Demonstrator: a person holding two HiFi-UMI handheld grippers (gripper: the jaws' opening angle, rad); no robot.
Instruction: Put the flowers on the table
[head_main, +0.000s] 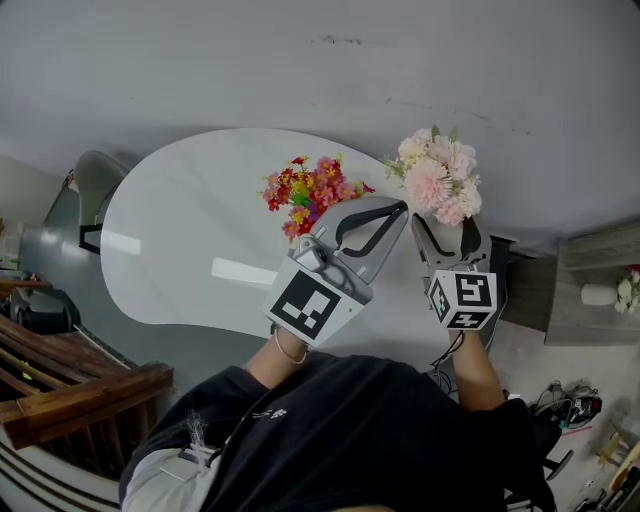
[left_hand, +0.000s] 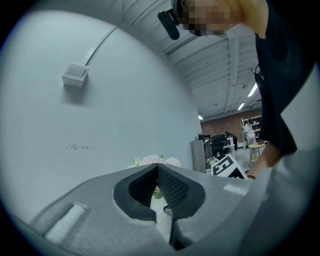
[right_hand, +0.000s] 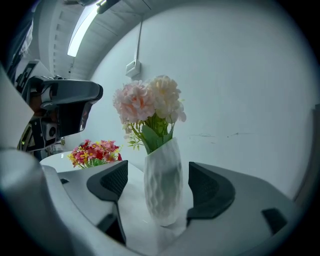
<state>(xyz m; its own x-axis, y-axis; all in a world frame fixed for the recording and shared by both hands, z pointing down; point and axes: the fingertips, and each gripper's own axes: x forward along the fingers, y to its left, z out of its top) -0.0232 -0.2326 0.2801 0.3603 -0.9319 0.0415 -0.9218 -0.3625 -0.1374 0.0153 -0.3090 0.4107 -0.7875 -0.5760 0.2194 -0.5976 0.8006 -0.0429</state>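
A white ribbed vase (right_hand: 163, 186) of pink flowers (head_main: 440, 180) stands near the white table's (head_main: 180, 240) right end. My right gripper (head_main: 445, 230) is open. Its two jaws flank the vase with a gap on each side. In the right gripper view the vase sits midway between the pads (right_hand: 111, 181). A bunch of red, pink and yellow flowers (head_main: 310, 193) stands on the table to the left of it. My left gripper (head_main: 398, 208) hangs just right of that bunch, shut with nothing between its tips (left_hand: 157, 169). The pink blooms (left_hand: 152, 161) show behind them.
A plain grey wall (head_main: 320, 70) runs behind the table. A chair (head_main: 92, 190) stands at the table's left end, with dark wooden railings (head_main: 70, 390) nearer. A grey cabinet (head_main: 590, 320) at the right carries a small white vase (head_main: 600, 294). Cables lie on the floor at the bottom right.
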